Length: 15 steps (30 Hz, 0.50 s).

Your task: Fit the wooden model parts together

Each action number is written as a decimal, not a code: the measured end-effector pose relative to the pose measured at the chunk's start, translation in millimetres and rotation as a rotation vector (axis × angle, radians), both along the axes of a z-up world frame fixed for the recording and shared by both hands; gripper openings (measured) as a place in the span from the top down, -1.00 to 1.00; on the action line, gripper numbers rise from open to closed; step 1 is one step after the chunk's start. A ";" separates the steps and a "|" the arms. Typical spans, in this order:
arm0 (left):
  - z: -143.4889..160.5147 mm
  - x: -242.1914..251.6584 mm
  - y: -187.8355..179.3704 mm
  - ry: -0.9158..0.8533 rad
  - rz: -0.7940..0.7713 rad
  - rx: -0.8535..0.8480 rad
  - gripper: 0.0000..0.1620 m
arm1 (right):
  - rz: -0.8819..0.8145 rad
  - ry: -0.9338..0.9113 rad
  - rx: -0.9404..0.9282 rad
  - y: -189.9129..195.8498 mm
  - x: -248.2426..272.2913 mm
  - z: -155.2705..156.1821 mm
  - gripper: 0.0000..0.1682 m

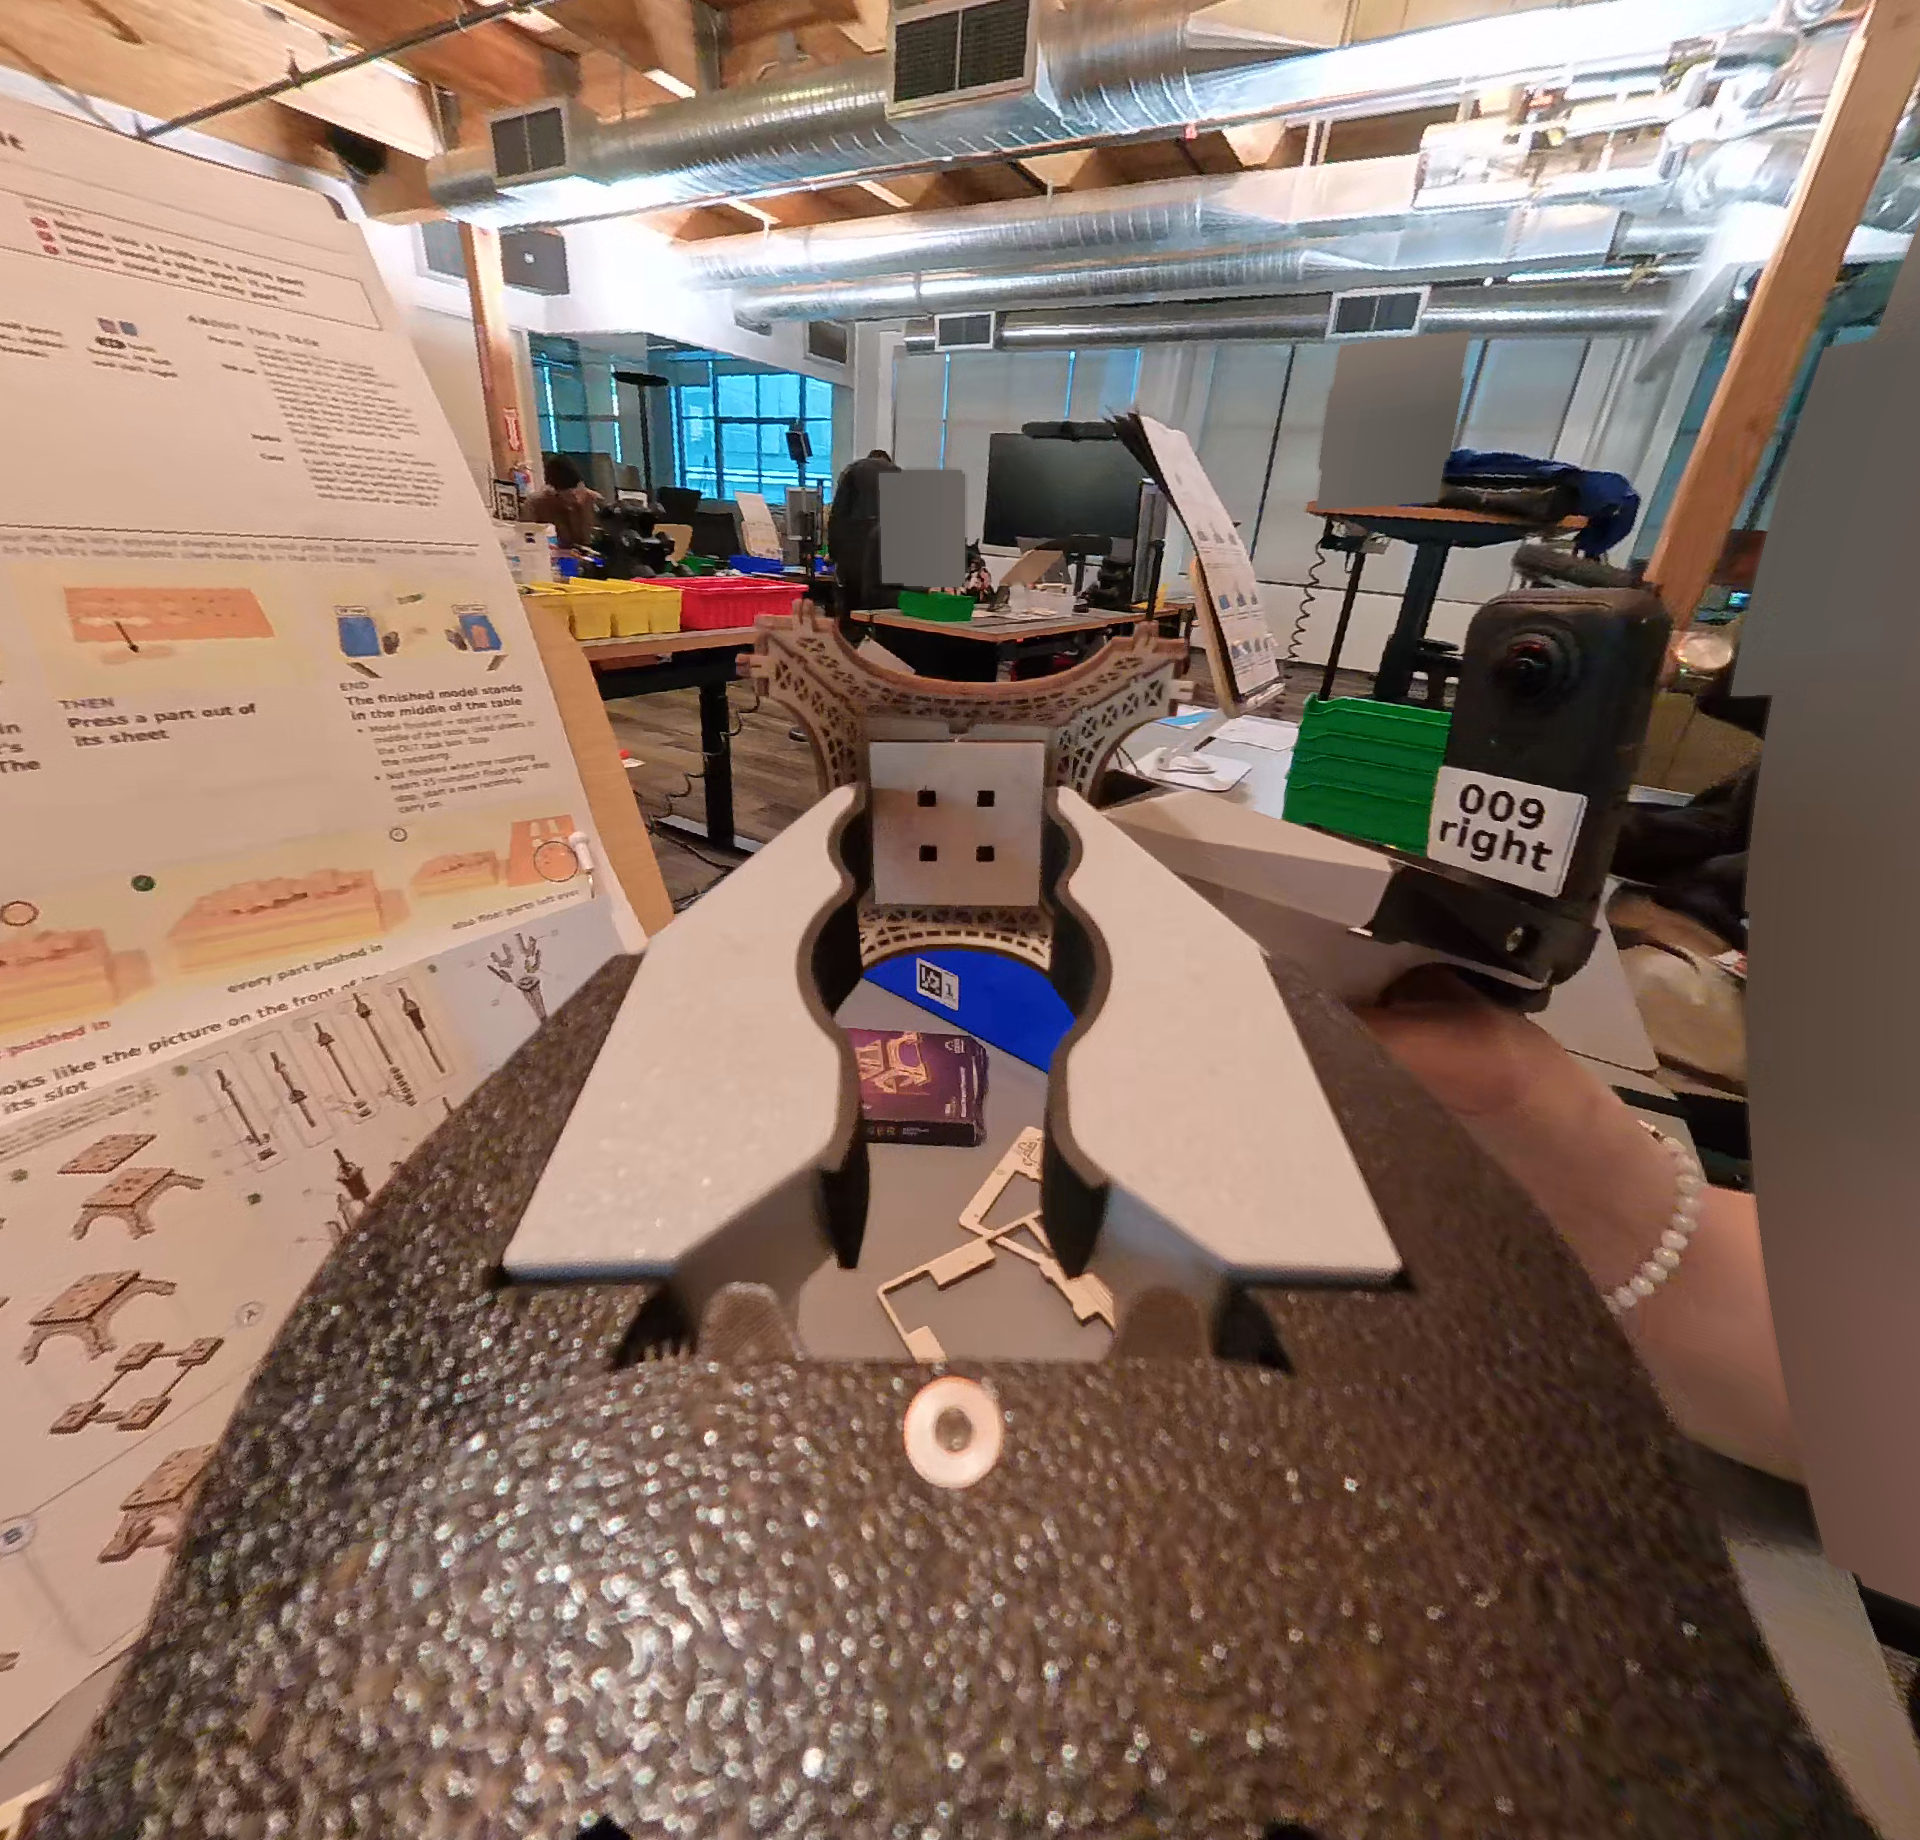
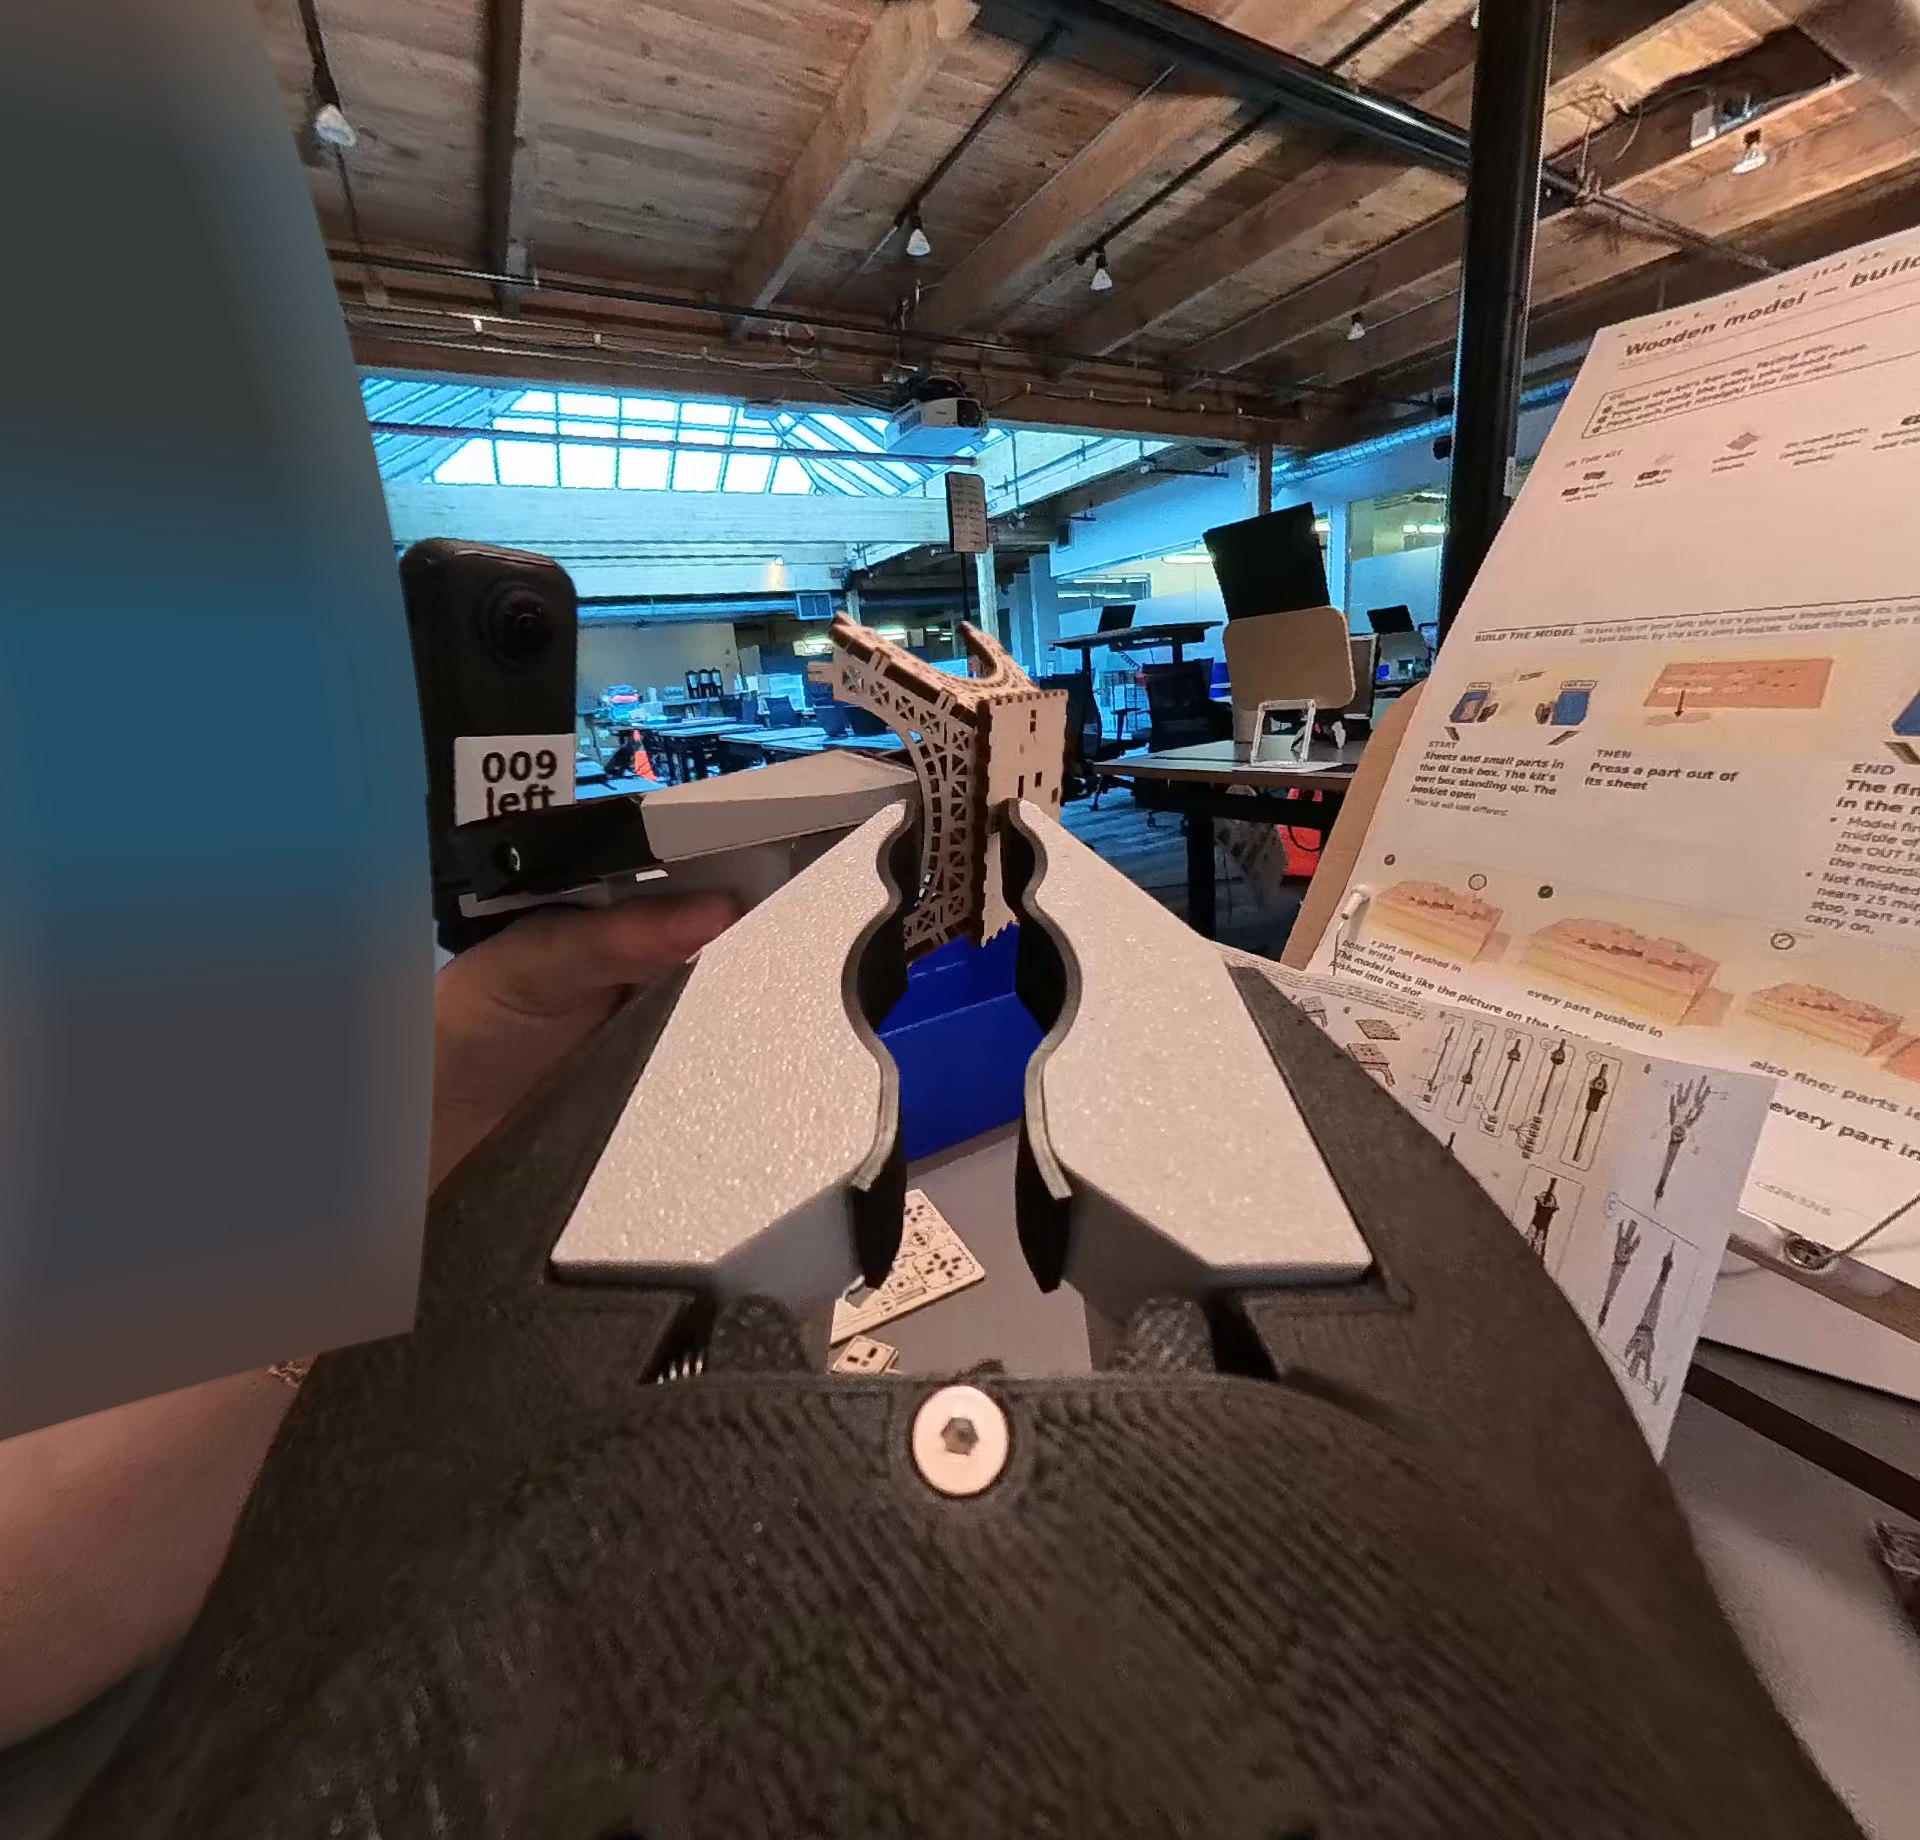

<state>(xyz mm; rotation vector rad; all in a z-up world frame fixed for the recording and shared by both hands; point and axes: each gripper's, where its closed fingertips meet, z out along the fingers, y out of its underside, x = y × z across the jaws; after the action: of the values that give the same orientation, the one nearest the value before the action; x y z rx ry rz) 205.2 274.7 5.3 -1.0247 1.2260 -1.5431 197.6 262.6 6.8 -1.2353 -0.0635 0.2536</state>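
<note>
Above the grey table (image 1: 935,1302), both grippers, the left gripper (image 1: 956,855) and right gripper (image 2: 961,860), pinch a laser-cut wooden lattice tower base (image 2: 951,772) already joined, while loose flat wooden offcut frames (image 1: 997,1240) suggest upper sections remain unfitted.

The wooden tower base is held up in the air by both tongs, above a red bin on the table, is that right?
Not quite: the bin under it is blue, not red. The left wrist view shows this through the arch of the wooden tower base, and the right wrist view agrees. The rest stands: the left tongs and the right tongs both hold the base up in the air.
</note>
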 end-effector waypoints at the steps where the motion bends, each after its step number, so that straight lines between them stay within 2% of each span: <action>1: 0.2 0.2 0.1 0.000 0.006 0.000 0.64 | -0.004 0.000 0.003 0.0 0.3 0.2 0.86; 15: 1.1 2.4 1.2 -0.016 -0.006 -0.034 0.64 | -0.035 -0.012 0.012 0.2 2.7 0.6 0.86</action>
<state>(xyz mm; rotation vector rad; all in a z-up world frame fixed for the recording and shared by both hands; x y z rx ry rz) 207.6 275.9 6.4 -1.0291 1.1965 -1.5788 200.3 262.8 7.4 -1.2251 -0.0538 0.2153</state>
